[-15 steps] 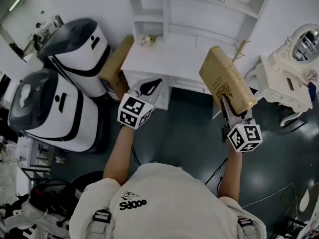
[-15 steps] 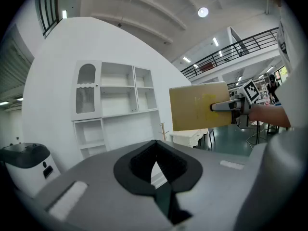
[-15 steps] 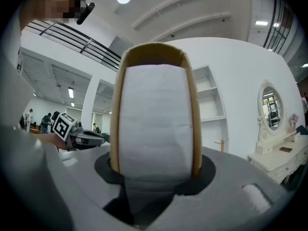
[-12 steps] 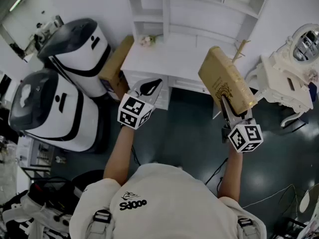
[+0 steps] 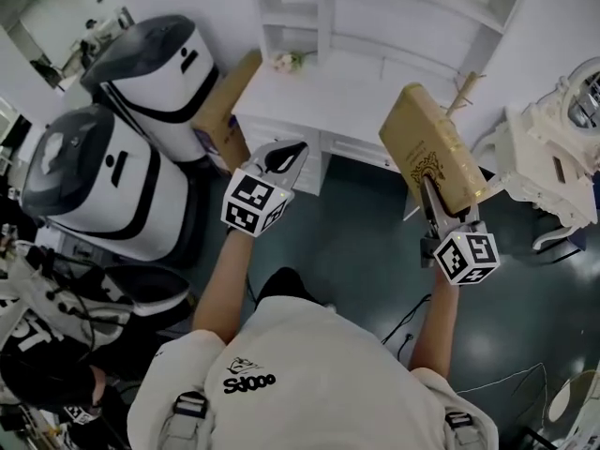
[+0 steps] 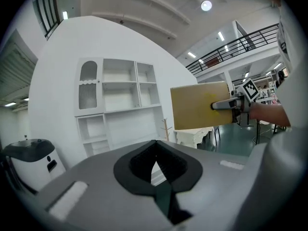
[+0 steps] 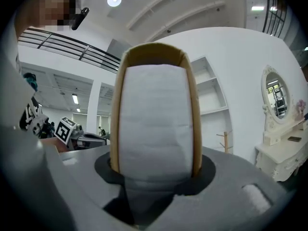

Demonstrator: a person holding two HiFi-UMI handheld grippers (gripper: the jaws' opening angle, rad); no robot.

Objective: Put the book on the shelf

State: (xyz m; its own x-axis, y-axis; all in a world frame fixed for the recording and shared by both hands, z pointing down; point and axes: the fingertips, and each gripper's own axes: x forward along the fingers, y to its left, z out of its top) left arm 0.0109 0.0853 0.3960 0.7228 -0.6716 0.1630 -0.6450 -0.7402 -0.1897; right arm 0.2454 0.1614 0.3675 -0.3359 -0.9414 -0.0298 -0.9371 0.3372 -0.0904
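The book point(image 5: 431, 157) is thick, with a tan cover bearing a gold ornament and white pages. It is tilted in the air, its lower end clamped in the right hand-held gripper point(image 5: 439, 202), near the white shelf point(image 5: 375, 26) but apart from it.

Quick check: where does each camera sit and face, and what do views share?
Head view: on the person's head, looking steeply down; forearms, left gripper, right gripper, book, shelf.
Left gripper view: on that gripper, along shut jaws toward the shelf.
Right gripper view: on that gripper, along jaws clamped on the book's pages.
Shared: the book, in all three.
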